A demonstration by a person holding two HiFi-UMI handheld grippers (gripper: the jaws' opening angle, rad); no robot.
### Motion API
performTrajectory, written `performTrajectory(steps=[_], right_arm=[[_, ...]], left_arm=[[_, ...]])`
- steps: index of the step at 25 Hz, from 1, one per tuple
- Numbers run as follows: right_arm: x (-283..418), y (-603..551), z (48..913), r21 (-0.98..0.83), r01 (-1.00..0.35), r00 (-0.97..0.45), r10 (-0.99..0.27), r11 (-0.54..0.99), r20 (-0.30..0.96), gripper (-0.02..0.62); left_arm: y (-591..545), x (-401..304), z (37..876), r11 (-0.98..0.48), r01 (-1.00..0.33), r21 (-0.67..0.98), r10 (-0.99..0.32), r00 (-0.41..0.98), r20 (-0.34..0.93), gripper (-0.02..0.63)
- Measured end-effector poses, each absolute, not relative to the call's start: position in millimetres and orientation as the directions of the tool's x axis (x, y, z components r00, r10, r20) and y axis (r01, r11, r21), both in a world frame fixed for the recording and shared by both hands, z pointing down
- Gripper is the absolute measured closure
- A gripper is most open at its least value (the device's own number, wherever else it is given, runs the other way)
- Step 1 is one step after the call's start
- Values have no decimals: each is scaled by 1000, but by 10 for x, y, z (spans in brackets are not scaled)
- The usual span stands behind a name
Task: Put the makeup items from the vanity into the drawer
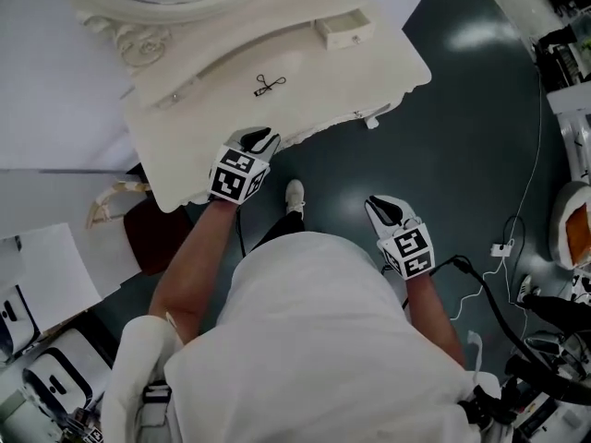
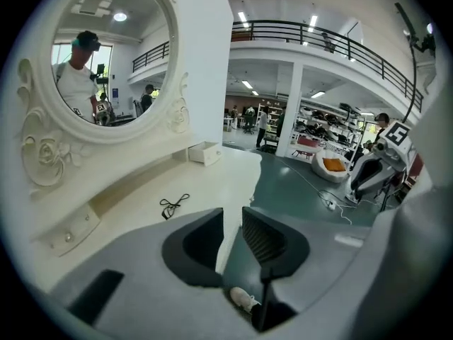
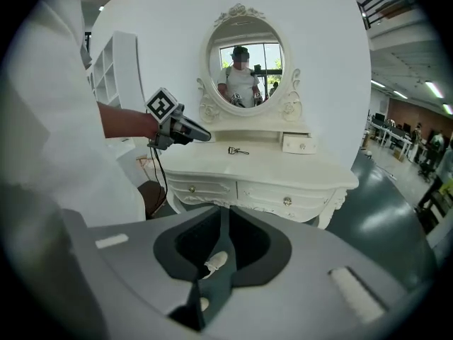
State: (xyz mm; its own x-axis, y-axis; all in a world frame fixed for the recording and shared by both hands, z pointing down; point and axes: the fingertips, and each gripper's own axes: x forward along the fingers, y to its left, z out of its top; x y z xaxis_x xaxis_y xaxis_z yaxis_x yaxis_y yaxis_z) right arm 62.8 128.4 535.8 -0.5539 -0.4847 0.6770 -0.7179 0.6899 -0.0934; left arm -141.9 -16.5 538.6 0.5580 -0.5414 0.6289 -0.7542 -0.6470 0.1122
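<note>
Makeup item [image 1: 269,84], a small black thin-framed tool with finger loops, probably an eyelash curler, is lying alone and flat near the middle of the vanity [image 1: 323,81] top, below the mirror [image 3: 242,66]. The left gripper [image 1: 261,140] is hovering over the vanity's front edge, short of the item. Its jaws are standing apart and gripping nothing, presumably readied for the pick-up. The front drawers [image 3: 212,188] are sitting closed. The right gripper [image 1: 380,208] is hanging over the floor beside the person, jaws together and empty, likely kept free for opening a drawer.
</note>
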Motion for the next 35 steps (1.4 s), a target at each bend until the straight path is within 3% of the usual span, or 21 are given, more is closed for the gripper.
performTrajectory(steps=[8, 17, 21, 35], right_arm=[[417, 708, 5287, -62, -751, -498, -502, 658, 708, 555], [639, 229, 5354, -74, -770, -477, -494, 634, 727, 557], [671, -31, 5378, -89, -756, -496, -479, 649, 724, 557], [1205, -1182, 5396, -143, -641, -620, -398, 754, 677, 566]], left_arm=[[-1167, -1906, 5843, -627, -776, 64, -534, 489, 690, 486], [-1719, -1780, 6529, -660, -751, 23, -456, 425, 782, 485], [-1783, -1812, 6595, -661, -751, 6, -447, 400, 800, 565], [-1830, -1420, 6081, -683, -729, -47, -452, 372, 811, 588]])
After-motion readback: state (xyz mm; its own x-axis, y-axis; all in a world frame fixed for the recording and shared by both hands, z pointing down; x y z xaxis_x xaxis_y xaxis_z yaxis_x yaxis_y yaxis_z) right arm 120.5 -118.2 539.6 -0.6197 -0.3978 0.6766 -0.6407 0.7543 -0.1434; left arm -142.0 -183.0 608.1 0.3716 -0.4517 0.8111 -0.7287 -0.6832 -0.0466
